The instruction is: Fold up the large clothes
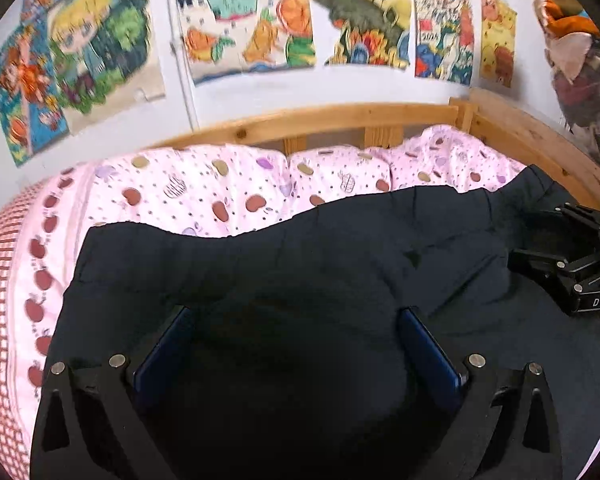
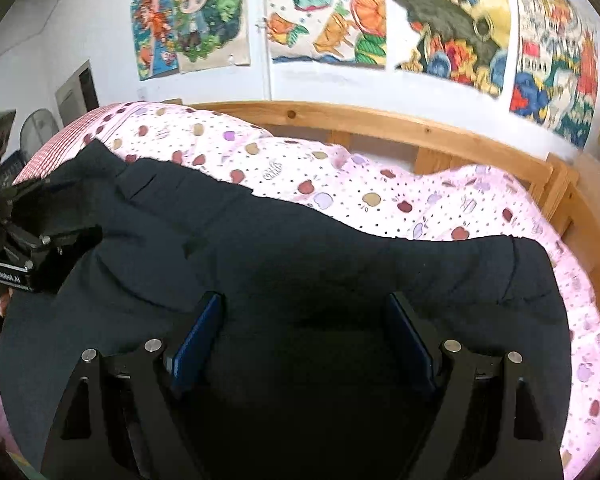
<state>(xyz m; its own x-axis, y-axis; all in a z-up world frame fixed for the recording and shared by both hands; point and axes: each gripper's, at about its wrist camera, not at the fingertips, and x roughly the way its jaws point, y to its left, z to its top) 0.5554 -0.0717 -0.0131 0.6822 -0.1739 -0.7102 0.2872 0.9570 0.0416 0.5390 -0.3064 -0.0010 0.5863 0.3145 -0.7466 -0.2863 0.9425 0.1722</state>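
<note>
Dark clothes (image 1: 284, 280) lie spread out on the bed, right under both of our tools. They are big and nearly black, maybe dark blue, and we cannot tell what kind of clothes they are.

Closest to us, our left gripper (image 1: 296, 320) points down at the cloth. Its two blue pads (image 1: 428, 352) stand far apart, with nothing pinched between them. Only the dark cloth shows in the gap. Our right gripper (image 2: 304, 312) does the same on its side. Its blue pads (image 2: 198, 330) also stand apart and hold nothing.

Each tool can see the other one off to its side, just above the cloth.

A bit farther on, the clothes end in a wavy edge. Past that edge is the pink blanket (image 1: 228, 188) with little apples and dots on it. Behind the blanket runs the wooden bed rail (image 1: 340, 120). Last of all is the white wall, with bright drawings (image 2: 328, 12) stuck on it.
</note>
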